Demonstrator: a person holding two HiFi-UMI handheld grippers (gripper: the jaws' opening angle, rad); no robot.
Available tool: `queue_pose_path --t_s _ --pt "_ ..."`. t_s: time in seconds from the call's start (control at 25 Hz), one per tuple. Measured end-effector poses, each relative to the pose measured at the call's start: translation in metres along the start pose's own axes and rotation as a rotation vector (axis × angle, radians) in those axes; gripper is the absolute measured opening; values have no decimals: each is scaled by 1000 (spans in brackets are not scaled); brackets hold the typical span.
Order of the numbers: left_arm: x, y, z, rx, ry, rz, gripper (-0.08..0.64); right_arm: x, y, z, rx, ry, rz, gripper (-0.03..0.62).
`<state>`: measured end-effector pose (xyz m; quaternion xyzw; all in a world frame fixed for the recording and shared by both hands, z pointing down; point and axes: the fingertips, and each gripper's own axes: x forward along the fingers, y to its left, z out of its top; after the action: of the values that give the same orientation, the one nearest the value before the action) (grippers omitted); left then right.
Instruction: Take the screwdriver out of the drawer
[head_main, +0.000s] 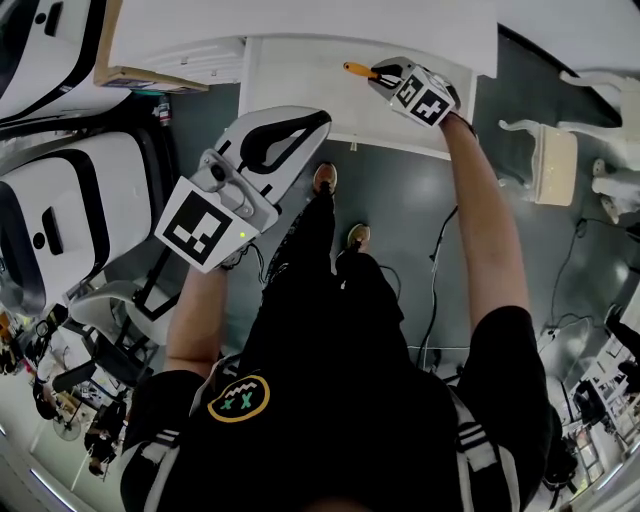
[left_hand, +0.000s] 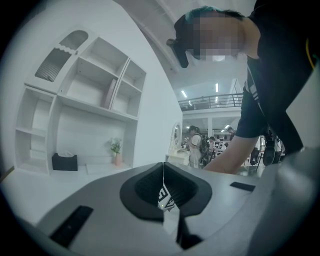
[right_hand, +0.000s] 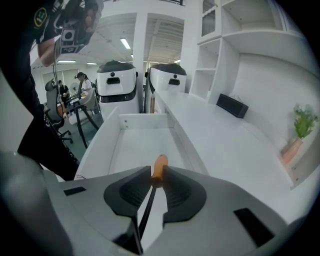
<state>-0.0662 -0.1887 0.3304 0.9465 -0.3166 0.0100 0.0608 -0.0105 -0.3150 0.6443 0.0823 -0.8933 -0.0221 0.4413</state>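
Observation:
The screwdriver (right_hand: 159, 168) has an orange handle and a dark shaft; my right gripper (right_hand: 157, 175) is shut on the handle and holds it above the open white drawer (right_hand: 112, 150). From the head view the orange handle (head_main: 358, 70) sticks out to the left of the right gripper (head_main: 378, 75), over the drawer (head_main: 290, 90). My left gripper (head_main: 312, 120) is away from the drawer, held out level over the floor; its jaws meet in the left gripper view with nothing between them (left_hand: 163, 170).
A white desktop (right_hand: 225, 145) runs beside the drawer, with a black tissue box (right_hand: 232, 105) and a small potted plant (right_hand: 300, 127) by the shelving. White machines (head_main: 70, 200) and cables stand on the grey floor at left. Another person stands beyond the desk.

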Motion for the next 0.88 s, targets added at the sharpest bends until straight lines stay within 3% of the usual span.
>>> queue_pose_path --t_s 0.48,0.64,0.88 --pt "-3 -36 26 41 -39 -40 20 -76 14 32 -49 -54 -79 97" --pt "-6 -42 28 114 -55 -54 20 -106 19 48 -69 -95 -114 97" --pt "-10 -64 41 153 -62 -64 20 -152 36 73 -64 -170 -152 97"
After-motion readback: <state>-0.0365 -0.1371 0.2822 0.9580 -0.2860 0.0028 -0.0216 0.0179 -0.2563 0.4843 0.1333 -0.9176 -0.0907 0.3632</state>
